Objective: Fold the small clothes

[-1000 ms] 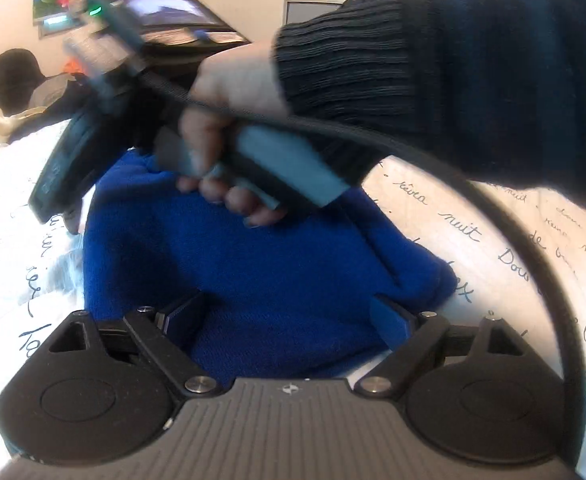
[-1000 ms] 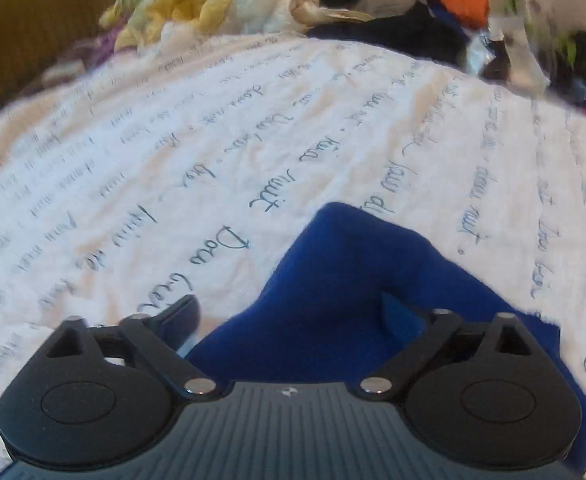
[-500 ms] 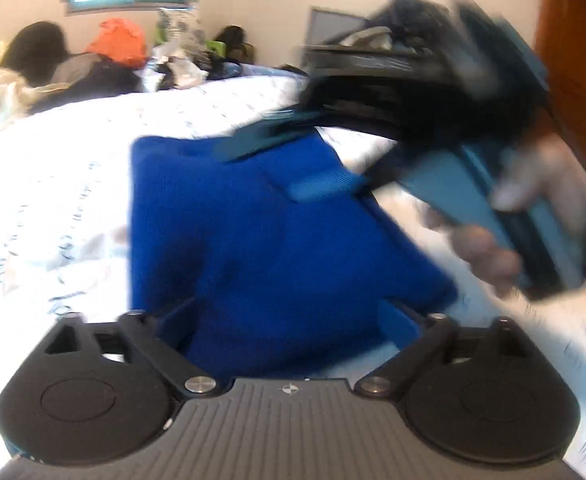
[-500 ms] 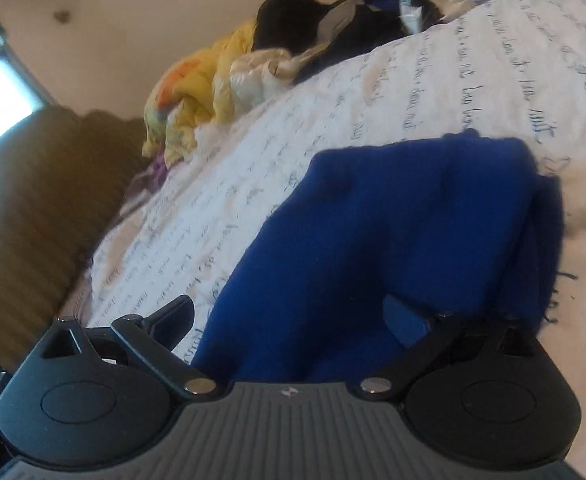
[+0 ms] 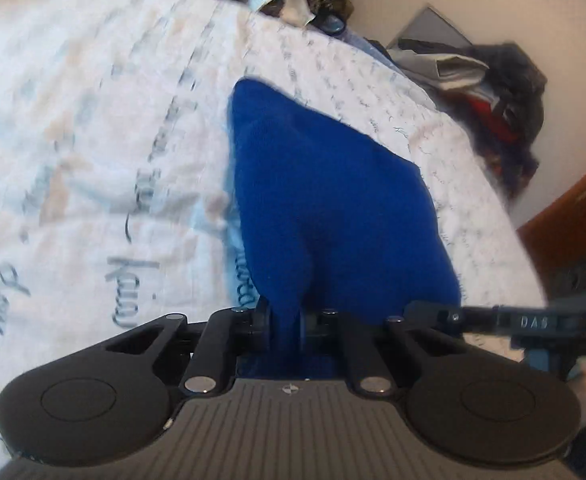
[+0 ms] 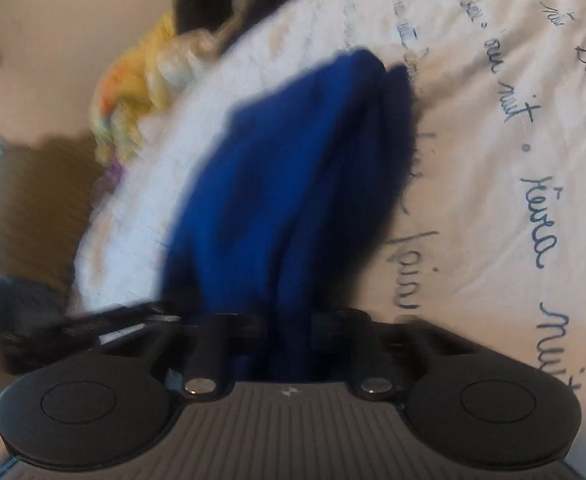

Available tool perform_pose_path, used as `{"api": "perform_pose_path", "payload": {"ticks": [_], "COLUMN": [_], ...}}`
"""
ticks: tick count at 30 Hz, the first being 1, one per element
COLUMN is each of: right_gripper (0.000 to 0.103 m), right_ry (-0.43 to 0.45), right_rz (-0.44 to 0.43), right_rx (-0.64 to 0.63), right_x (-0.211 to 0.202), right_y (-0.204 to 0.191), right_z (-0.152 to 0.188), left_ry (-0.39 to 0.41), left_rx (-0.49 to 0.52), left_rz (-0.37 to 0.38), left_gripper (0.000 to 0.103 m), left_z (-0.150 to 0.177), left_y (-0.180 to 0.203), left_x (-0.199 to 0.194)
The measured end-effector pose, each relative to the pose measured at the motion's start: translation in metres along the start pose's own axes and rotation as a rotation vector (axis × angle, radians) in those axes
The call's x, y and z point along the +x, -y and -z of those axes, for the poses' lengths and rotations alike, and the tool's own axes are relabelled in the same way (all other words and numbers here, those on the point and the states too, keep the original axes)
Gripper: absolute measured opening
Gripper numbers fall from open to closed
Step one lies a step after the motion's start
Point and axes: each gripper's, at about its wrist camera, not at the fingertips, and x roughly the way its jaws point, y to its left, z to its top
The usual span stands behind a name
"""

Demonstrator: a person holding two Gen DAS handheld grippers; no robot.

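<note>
The blue cloth (image 5: pixel 325 184) lies on my white bedspread (image 5: pixel 93 140) with its handwritten lines, its near edge bunched up. My left tongs (image 5: pixel 284 322) are closing, pinching a fold of that edge. My right tongs (image 6: pixel 289 328) are closing too, with blue folds squeezed between them. Piled clothes (image 5: pixel 489 92) sit beyond the bed's far edge.

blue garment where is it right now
The blue garment lies on the white bedspread printed with script, centre of both wrist views. The left gripper and right gripper are closing on its near edge, cloth between the jaws.
</note>
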Motion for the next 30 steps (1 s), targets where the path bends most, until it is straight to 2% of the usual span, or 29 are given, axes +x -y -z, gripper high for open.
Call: {"api": "perform_pose_path", "payload": {"ticks": [2, 4, 5, 6, 7, 8, 9, 11, 14, 15, 17, 19, 20, 21, 22, 23, 25, 27, 28, 29, 30], "right_gripper": [0.018, 0.018, 0.021, 0.028, 0.060, 0.084, 0.102, 0.101, 0.101, 0.101, 0.101, 0.099, 0.095, 0.078, 0.045, 0.023, 0.023, 0.021, 0.021, 0.021, 0.023], "right_ry": [0.004, 0.052, 0.060, 0.063, 0.050, 0.010, -0.019, 0.053, 0.216, 0.241, 0.229, 0.162, 0.138, 0.141, 0.121, 0.094, 0.127, 0.191, 0.231, 0.273, 0.288], "right_rz": [0.026, -0.019, -0.047, -0.068, -0.079, -0.084, -0.068, -0.024, -0.133, -0.137, -0.055, 0.032, 0.065, 0.084, 0.111, 0.155, 0.177, 0.249, 0.296, 0.335, 0.362], "right_rx": [-0.066, -0.088, -0.083, -0.079, -0.080, -0.073, -0.059, -0.002, 0.143, 0.155, 0.148, 0.113, 0.080, 0.027, -0.031, -0.068, -0.166, -0.303, -0.403, -0.502, -0.571], "right_x": [-0.007, -0.033, -0.045, -0.056, -0.061, -0.058, -0.054, -0.060, -0.070, -0.068, -0.052, -0.023, -0.012, -0.002, 0.011, 0.023, 0.031, 0.031, 0.032, 0.034, 0.041], "right_y": [-0.014, -0.032, -0.035, -0.037, -0.035, -0.030, -0.024, -0.008, 0.017, 0.021, 0.026, 0.022, 0.019, 0.012, 0.004, -0.001, -0.010, -0.021, -0.029, -0.035, -0.034], "right_z": [0.001, 0.006, 0.010, 0.018, 0.029, 0.036, 0.041, 0.036, 0.007, -0.005, -0.033, -0.054, -0.059, -0.062, -0.062, -0.064, -0.066, -0.064, -0.056, -0.046, -0.035], "left_ry": [0.066, 0.092, 0.084, 0.067, 0.047, 0.048, 0.076, 0.114, 0.149, 0.142, 0.114, 0.055, 0.026, 0.054, 0.051, 0.086, 0.230, 0.371, 0.403, 0.363, 0.347], "left_rx": [0.083, 0.137, 0.178, 0.225, 0.261, 0.272, 0.253, 0.168, 0.032, 0.001, -0.043, -0.032, -0.024, 0.038, 0.111, 0.179, 0.370, 0.534, 0.592, 0.617, 0.593], "left_rz": [-0.002, 0.054, 0.066, 0.056, 0.035, -0.008, -0.047, -0.036, -0.001, -0.003, -0.038, -0.088, -0.102, -0.118, -0.122, -0.154, -0.274, -0.355, -0.395, -0.428, -0.425], "left_gripper": [0.010, 0.010, 0.015, 0.037, 0.057, 0.092, 0.096, 0.093, 0.093, 0.091, 0.086, 0.076, 0.059, 0.033, 0.010, 0.011, 0.010, 0.010, 0.011, 0.012, 0.013], "left_z": [0.003, 0.011, 0.018, 0.028, 0.037, 0.044, 0.047, 0.033, -0.009, -0.025, -0.057, -0.085, -0.093, -0.099, -0.104, -0.105, -0.094, -0.069, -0.057, -0.051, -0.050], "left_y": [0.016, 0.025, 0.027, 0.027, 0.024, 0.018, 0.009, -0.005, -0.018, -0.021, -0.023, -0.023, -0.022, -0.015, -0.006, 0.002, 0.026, 0.042, 0.043, 0.042, 0.037], "left_x": [-0.026, -0.059, -0.067, -0.069, -0.063, -0.053, -0.049, -0.043, -0.030, -0.021, 0.005, 0.042, 0.056, 0.063, 0.072, 0.077, 0.078, 0.078, 0.083, 0.092, 0.093]}}
